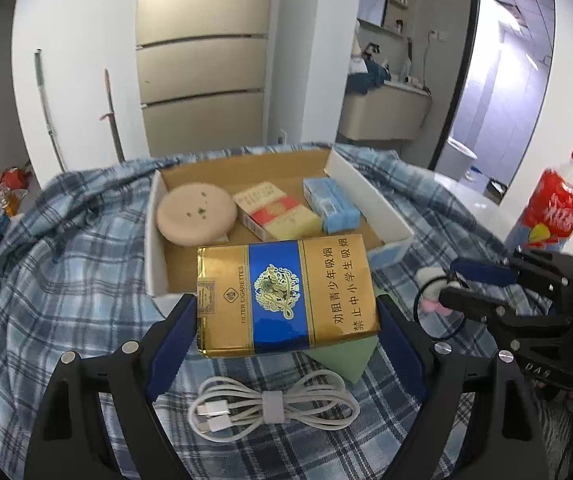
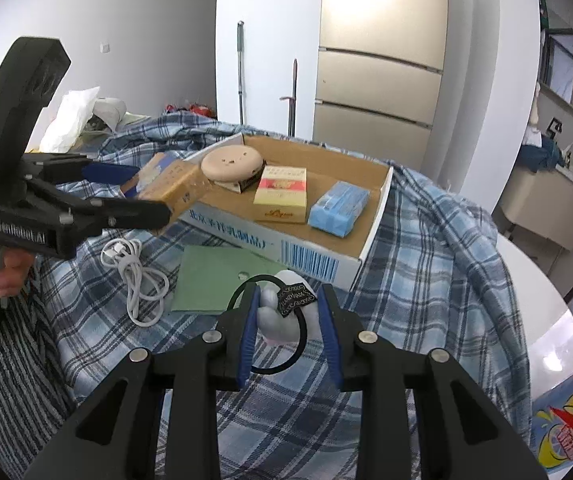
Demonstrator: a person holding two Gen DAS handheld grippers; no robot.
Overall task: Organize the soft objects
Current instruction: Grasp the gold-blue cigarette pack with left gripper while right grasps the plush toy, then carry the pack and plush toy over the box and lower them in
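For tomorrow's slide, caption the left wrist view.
Left gripper holds a gold-and-blue cigarette pack before the cardboard tray.

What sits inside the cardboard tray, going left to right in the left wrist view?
Round beige puff → red and cream cigarette pack → light blue tissue pack. The gold and blue pack in the left gripper overlaps the cardboard tray's near edge, so I leave it out.

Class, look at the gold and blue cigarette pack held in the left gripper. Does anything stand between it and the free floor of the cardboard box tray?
Nothing visible blocks it. The gold and blue cigarette pack, clamped in the left gripper, hangs over the near wall of the cardboard box tray. Bare floor lies just behind that wall; the round beige pad sits further back.
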